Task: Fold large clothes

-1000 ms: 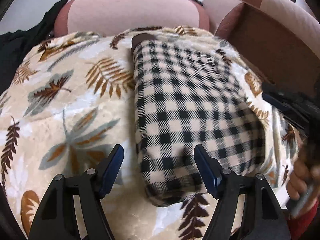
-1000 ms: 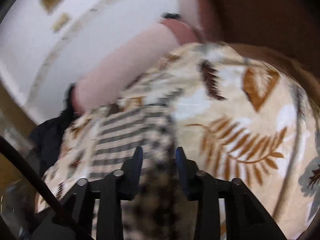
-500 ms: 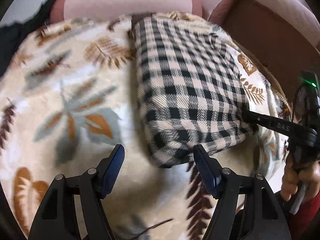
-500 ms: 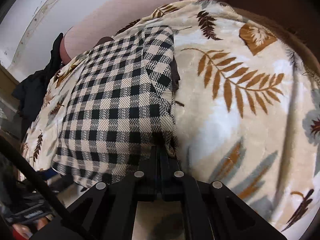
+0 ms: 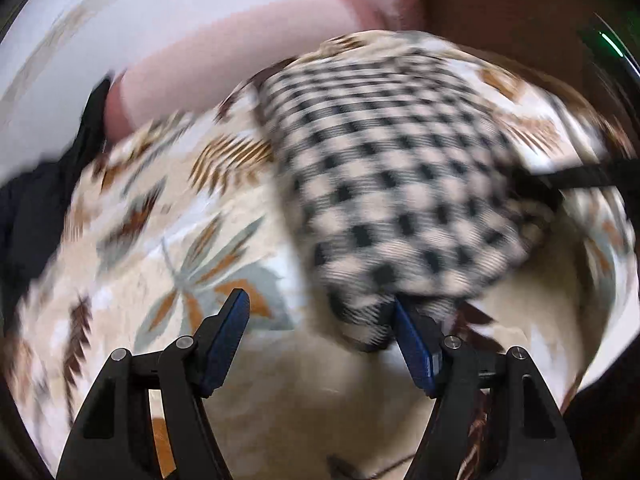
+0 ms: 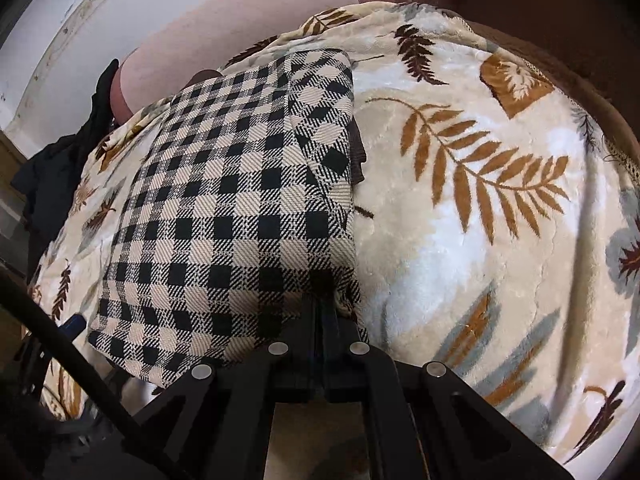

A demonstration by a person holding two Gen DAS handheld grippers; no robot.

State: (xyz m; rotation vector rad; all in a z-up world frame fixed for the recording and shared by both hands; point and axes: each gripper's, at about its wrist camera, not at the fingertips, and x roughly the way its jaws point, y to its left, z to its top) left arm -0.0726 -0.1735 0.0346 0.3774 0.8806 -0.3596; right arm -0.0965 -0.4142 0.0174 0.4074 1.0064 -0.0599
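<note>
A folded black-and-cream checked garment (image 6: 240, 216) lies on a leaf-print blanket (image 6: 480, 184). My right gripper (image 6: 320, 304) is shut on the garment's near right edge; its fingers are pressed together under the cloth. In the blurred left wrist view the garment (image 5: 400, 184) lies ahead to the right. My left gripper (image 5: 320, 316) is open, its right finger (image 5: 412, 340) touching the garment's near corner, its left finger (image 5: 228, 332) over the blanket (image 5: 192, 240). The right gripper's fingers (image 5: 576, 178) reach in at the garment's right edge.
A pink sofa cushion (image 6: 240, 32) runs along the back, with brown upholstery (image 6: 540, 8) to the right. Dark clothing (image 6: 56, 168) is piled at the left. A black cable (image 6: 72, 352) crosses the lower left of the right wrist view.
My right gripper closed on the garment's edge and still holds it. The left gripper swung fast toward the garment's near corner, staying open; its view is now blurred.
</note>
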